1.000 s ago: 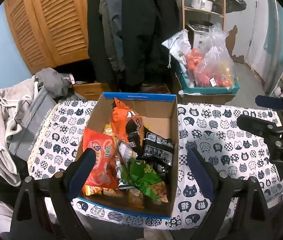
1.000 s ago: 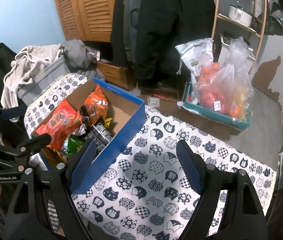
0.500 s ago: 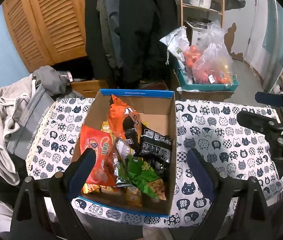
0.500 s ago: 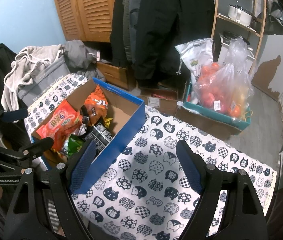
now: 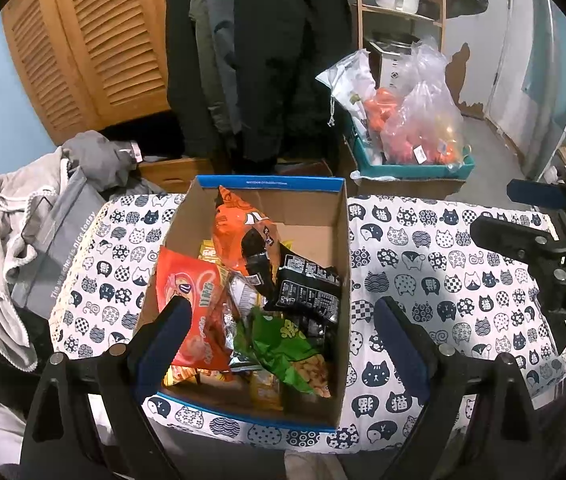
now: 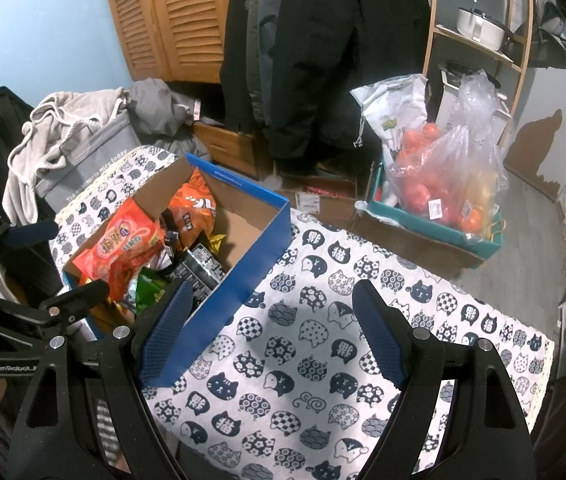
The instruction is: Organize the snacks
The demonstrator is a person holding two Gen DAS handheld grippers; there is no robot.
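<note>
Both grippers hang spread and empty: the left gripper (image 5: 281, 334) has drifted slightly closer above the cardboard box (image 5: 342, 264) of jumbled snack packets (image 5: 239, 300) directly beneath it; the right gripper (image 6: 271, 328) hasn't moved over bare tabletop (image 6: 323, 344), box to its left. Probably sorting remains either way.

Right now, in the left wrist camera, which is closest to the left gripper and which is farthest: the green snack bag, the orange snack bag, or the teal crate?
1. green snack bag, between the left gripper's fingers, near end of box.
2. orange snack bag, toward the box's far end.
3. teal crate, beyond the table, right.
</note>
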